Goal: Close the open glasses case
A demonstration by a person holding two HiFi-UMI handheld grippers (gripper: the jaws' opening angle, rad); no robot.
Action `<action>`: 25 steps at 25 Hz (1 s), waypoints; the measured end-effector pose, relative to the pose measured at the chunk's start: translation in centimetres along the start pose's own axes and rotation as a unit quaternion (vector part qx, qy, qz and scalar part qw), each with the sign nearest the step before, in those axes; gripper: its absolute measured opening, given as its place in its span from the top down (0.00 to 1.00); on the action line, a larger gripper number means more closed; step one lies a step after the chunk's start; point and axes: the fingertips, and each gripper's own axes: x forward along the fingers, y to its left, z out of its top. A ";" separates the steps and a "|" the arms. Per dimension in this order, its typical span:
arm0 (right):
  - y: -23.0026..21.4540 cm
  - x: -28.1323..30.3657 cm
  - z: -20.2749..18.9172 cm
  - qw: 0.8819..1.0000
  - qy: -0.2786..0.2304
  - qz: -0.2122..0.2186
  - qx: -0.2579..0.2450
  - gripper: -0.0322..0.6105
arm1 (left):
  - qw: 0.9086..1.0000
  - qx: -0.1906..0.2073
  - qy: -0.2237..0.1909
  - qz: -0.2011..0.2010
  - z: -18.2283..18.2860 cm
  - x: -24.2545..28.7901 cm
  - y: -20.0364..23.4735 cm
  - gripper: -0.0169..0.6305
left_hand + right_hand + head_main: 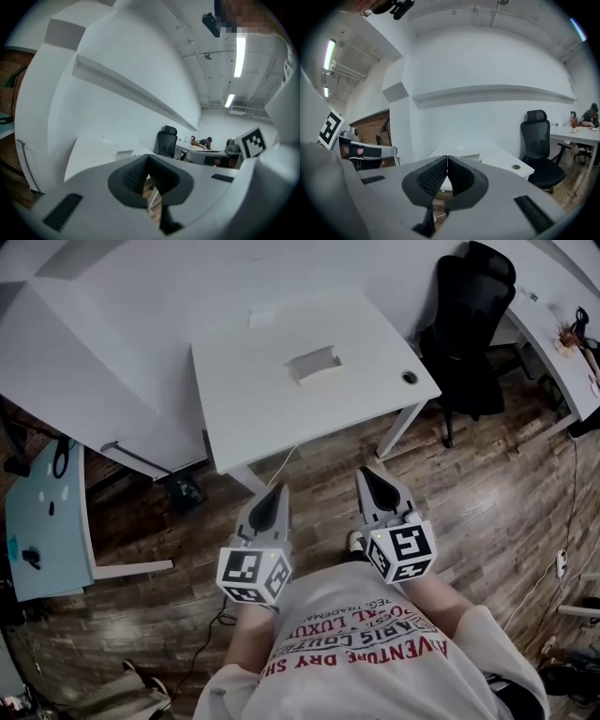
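The grey plastic left gripper and the grey plastic right gripper are held side by side before the torso, apart, pointing forward. Each one's dark ribbed jaws meet at the tips, nothing between them. The bare left forearm and bare right forearm run back from them.
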 end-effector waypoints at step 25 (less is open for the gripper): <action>-19.5 9.9 -0.3 0.996 0.042 0.051 0.056 0.93 | 0.997 -0.053 0.043 0.043 -0.3 20.6 -4.0 0.98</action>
